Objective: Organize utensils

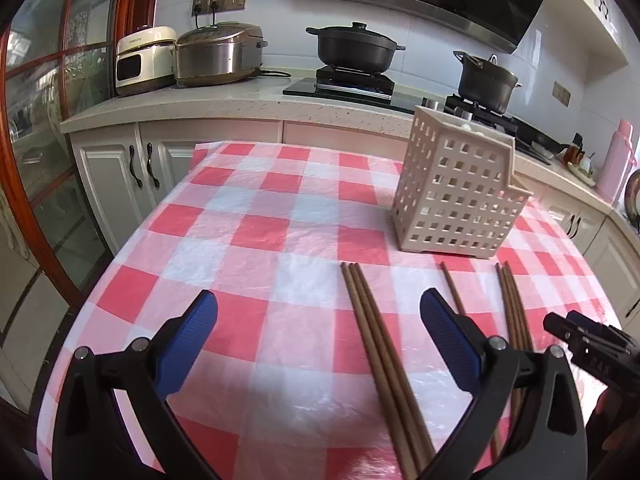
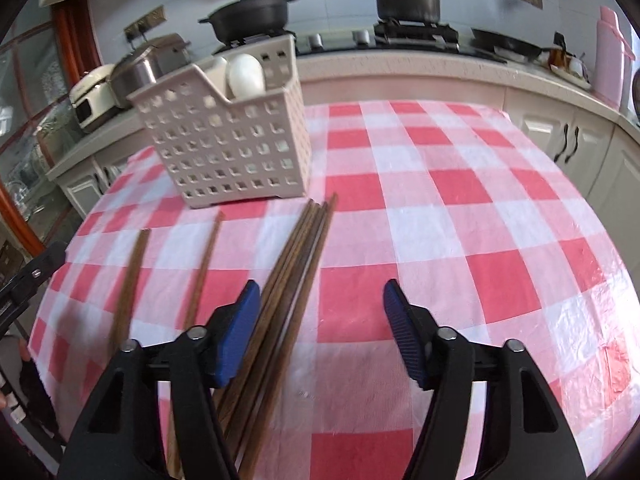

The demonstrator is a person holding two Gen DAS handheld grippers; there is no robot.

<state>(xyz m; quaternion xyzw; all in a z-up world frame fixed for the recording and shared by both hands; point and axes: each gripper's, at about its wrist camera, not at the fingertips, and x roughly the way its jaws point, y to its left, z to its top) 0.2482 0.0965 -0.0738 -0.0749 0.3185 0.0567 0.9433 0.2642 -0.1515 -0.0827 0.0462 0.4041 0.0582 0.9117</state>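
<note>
A bundle of brown wooden chopsticks (image 1: 380, 352) lies on the checked tablecloth between the fingers of my left gripper (image 1: 319, 304), which is open and hovers over it. A single chopstick (image 1: 452, 288) and a second bundle (image 1: 514, 308) lie further right. In the right wrist view that second bundle (image 2: 296, 264) runs beside the left finger of my right gripper (image 2: 320, 292). This gripper is open, and its pads do not press on anything. A beige perforated utensil basket (image 2: 228, 140) stands behind the chopsticks, with white spoons (image 2: 244, 74) in it.
The red and white checked table (image 1: 256, 236) has edges close on the left and front. Behind it runs a counter with rice cookers (image 1: 218, 54), two black pots (image 1: 354, 50) on the stove and a pink flask (image 1: 614, 160). A person's hand shows at the lower right.
</note>
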